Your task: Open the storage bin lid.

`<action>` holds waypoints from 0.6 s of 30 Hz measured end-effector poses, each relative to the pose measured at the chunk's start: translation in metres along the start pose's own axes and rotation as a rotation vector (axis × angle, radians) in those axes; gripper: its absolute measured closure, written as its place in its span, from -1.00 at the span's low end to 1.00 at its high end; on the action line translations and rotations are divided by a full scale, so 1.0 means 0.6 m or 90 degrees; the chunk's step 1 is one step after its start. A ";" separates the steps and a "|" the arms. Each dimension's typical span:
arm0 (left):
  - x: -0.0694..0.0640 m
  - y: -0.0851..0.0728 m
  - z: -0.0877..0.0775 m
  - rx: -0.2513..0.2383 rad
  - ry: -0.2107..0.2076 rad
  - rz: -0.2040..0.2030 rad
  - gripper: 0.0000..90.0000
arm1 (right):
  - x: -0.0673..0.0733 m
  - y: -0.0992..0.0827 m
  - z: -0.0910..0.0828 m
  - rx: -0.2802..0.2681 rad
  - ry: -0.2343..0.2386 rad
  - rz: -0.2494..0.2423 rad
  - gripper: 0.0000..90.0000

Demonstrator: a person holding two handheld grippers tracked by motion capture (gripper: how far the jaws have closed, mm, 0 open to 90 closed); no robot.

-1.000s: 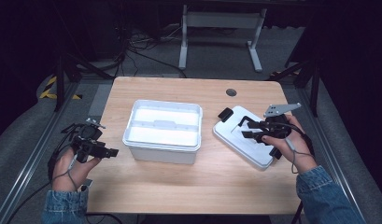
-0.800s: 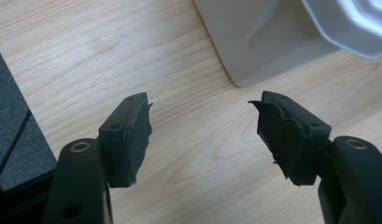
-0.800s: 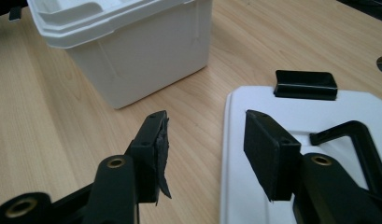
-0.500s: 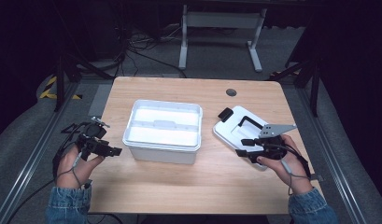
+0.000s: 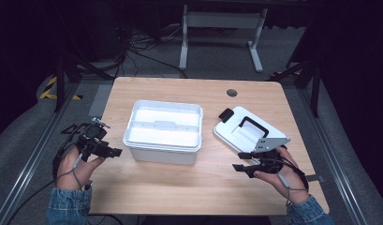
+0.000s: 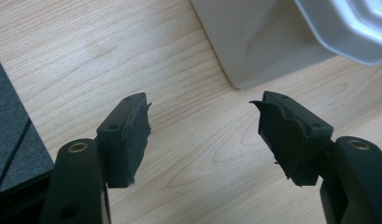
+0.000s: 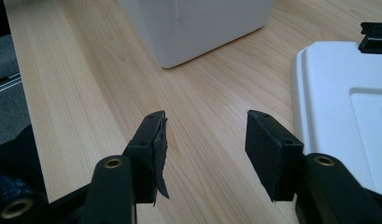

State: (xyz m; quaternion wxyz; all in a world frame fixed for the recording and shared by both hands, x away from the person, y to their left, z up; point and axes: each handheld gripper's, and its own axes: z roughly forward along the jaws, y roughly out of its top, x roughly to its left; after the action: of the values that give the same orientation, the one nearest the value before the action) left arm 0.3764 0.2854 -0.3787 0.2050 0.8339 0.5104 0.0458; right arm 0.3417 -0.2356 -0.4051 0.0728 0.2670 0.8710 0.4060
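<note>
A white open box (image 5: 162, 132) stands in the middle of the wooden table (image 5: 180, 187). Its white lid (image 5: 247, 132) with a black handle (image 5: 253, 125) lies flat to the right of it. My left gripper (image 5: 113, 153) hovers at the table's left edge, open, pointing at the box's lower left corner (image 6: 254, 56). My right gripper (image 5: 239, 161) is open near the lid's front edge (image 7: 338, 107), pointing left with bare wood between its pads (image 7: 268, 149). Nothing is held by either one.
A small dark hole (image 5: 232, 92) marks the table's far right part. Beyond the table are a white stand (image 5: 222, 33), cables on the floor and metal rails (image 5: 25, 159) at the left.
My right gripper has drawn back off the lid toward the front edge of the table and now points left. The left gripper has shifted slightly toward the box.
</note>
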 end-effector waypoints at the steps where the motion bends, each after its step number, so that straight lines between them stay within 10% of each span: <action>1: 0.000 0.000 0.000 0.001 0.001 -0.001 -0.26 | 0.000 -0.003 0.004 0.000 -0.001 0.001 0.10; 18: 0.004 -0.002 0.007 0.001 0.018 -0.015 -0.41 | 0.021 -0.051 0.094 0.038 -0.005 -0.010 0.07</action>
State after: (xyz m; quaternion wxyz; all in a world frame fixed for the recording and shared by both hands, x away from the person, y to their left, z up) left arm 0.3778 0.2865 -0.3835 0.1977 0.8274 0.5228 0.0552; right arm 0.3378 -0.2074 -0.4638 0.0711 0.2638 0.8845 0.3782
